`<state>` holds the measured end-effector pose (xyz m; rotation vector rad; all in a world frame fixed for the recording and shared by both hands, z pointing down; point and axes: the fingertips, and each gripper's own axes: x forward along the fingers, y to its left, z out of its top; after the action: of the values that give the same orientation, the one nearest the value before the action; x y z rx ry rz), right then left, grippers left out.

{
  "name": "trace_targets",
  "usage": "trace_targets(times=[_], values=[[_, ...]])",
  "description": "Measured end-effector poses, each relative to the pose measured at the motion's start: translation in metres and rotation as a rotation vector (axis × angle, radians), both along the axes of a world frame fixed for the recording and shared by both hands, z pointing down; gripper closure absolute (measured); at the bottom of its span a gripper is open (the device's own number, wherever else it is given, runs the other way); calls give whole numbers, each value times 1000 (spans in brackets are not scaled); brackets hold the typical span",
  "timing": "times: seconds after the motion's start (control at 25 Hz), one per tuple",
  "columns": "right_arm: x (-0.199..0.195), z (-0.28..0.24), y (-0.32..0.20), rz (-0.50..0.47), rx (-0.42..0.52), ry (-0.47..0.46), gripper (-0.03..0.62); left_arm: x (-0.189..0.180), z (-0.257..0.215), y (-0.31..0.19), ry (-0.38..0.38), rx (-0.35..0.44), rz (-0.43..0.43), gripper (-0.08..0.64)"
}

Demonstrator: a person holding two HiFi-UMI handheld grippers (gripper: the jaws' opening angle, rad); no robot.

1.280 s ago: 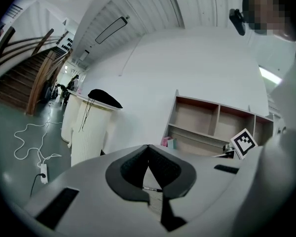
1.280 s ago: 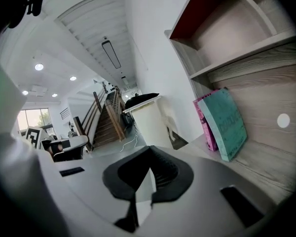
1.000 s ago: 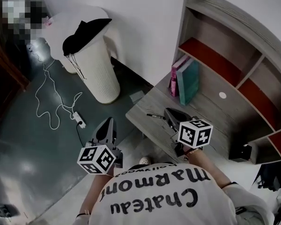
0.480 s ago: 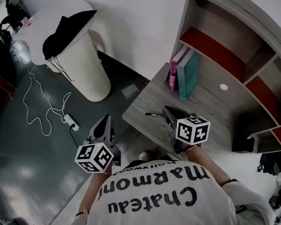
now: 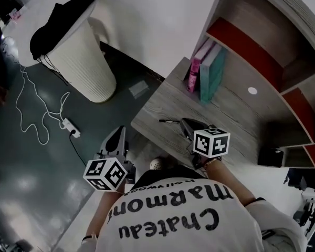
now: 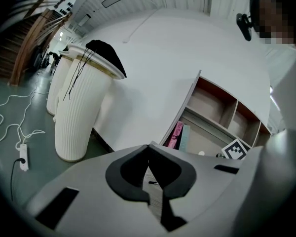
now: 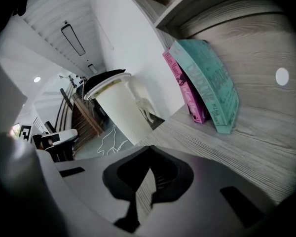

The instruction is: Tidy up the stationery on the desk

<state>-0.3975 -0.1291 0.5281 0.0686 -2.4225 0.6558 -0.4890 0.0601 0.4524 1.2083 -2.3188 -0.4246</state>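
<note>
Left gripper (image 5: 119, 135) hangs off the desk's near-left corner, over the floor. Jaws together, nothing between them.

Right gripper (image 5: 186, 123) is low over the desk (image 5: 163, 101). Jaws likewise closed and empty.

Black pen (image 5: 169, 121) lies on the desk near the front edge, just beyond the right gripper's tips and to their left in the head view. Contact cannot be told. Its long axis runs roughly along the front edge, with one end toward those tips.

Right hand is plainly nearer. Its jaws would likely need to open and turn across the barrel.

Farther back, a pink book (image 5: 197, 67) and a teal book (image 5: 212, 75) stand against the shelf unit (image 5: 216, 20).
</note>
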Motion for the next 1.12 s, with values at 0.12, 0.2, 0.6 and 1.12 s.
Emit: trace_targets(times=[0.12, 0.2, 0.6, 1.12], values=[[0, 16, -7, 3, -2, 42, 581, 0, 13, -2, 34, -6, 0, 545], [1, 26, -11, -1, 2, 70, 581, 0, 19, 0, 51, -19, -6, 545], [-11, 52, -21, -172, 99, 107, 515, -6, 28, 11, 87, -39, -63, 545], [-4, 89, -14, -349, 161, 247, 367, -22, 33, 8, 107, -44, -74, 545]])
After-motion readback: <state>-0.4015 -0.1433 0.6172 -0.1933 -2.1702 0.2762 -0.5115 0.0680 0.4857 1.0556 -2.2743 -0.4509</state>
